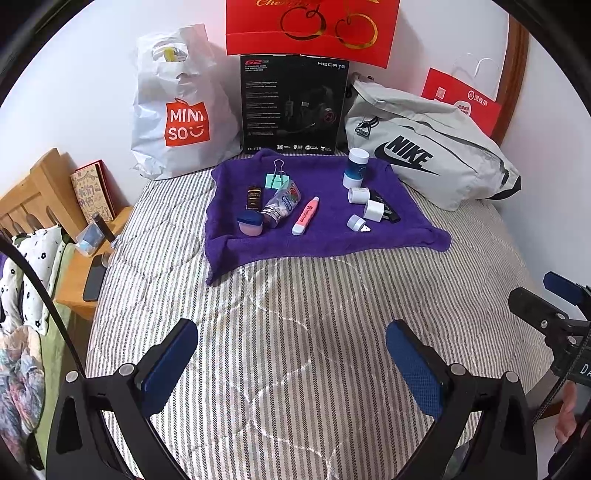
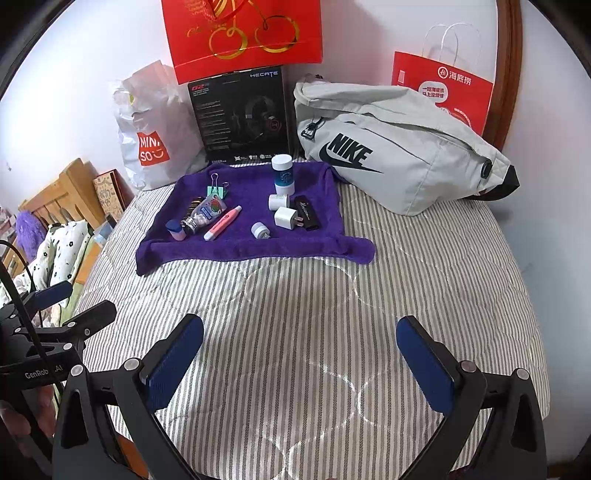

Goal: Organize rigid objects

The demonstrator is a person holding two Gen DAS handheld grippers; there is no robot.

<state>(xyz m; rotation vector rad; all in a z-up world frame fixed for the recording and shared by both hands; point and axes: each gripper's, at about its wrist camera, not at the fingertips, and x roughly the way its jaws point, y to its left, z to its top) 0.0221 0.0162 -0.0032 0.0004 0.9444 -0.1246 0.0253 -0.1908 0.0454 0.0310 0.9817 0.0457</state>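
A purple towel (image 1: 332,243) (image 2: 258,247) lies on the striped bed and carries several small items: a pink highlighter (image 1: 305,215) (image 2: 222,223), a clear bottle (image 1: 282,203) (image 2: 204,214), a green binder clip (image 1: 279,176), a blue-and-white jar (image 1: 355,168) (image 2: 283,174), white chargers (image 1: 373,210) (image 2: 287,217), a pink-and-blue cap (image 1: 250,223) and a black stick (image 2: 307,212). My left gripper (image 1: 291,362) is open and empty, well short of the towel. My right gripper (image 2: 299,362) is open and empty, likewise above the bedspread.
Behind the towel stand a white Miniso bag (image 1: 177,110), a black headset box (image 1: 291,107), a grey Nike bag (image 1: 424,147) (image 2: 388,147) and red paper bags (image 1: 310,26) (image 2: 443,88). A wooden bedside table (image 1: 85,258) is at the left.
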